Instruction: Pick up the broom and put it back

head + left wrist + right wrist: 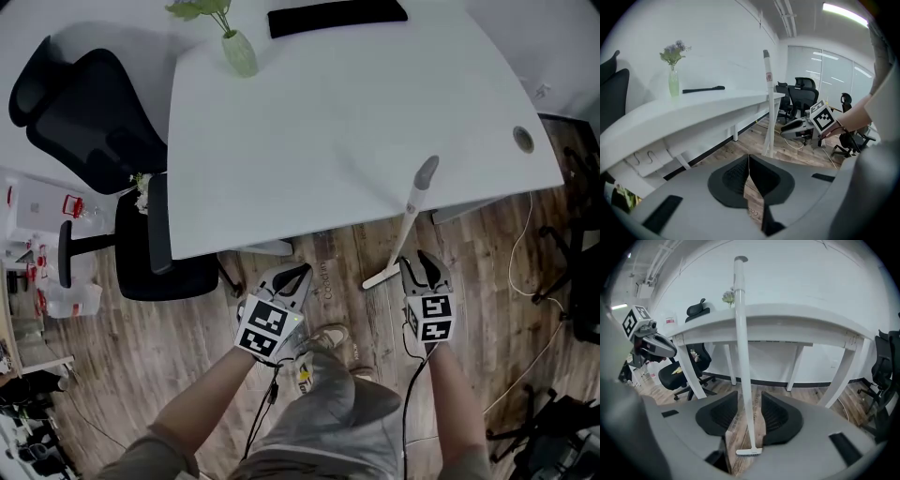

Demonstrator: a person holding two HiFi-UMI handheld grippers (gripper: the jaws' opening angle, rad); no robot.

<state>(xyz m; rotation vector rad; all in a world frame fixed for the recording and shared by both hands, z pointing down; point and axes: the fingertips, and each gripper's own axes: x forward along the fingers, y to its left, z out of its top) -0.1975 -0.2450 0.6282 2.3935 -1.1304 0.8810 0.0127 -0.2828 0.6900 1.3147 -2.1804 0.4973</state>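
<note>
One slim white plastic broom (743,357) stands untouched between the right claw's (750,401) parted jaws, leaning on the white tabletop (801,319); its red label (768,76) is unreadable. Left claw (749,161) is closed, empty.

A white broom (410,211) leans against the front edge of the white desk (328,141), its head on the wood floor (187,328) just off that edge. The right gripper (419,267) hangs close behind the head, jaws seemingly apart. The left gripper (292,277) hovers off the same edge, further left. A vase (239,52) stands near the desk's far edge.
</note>
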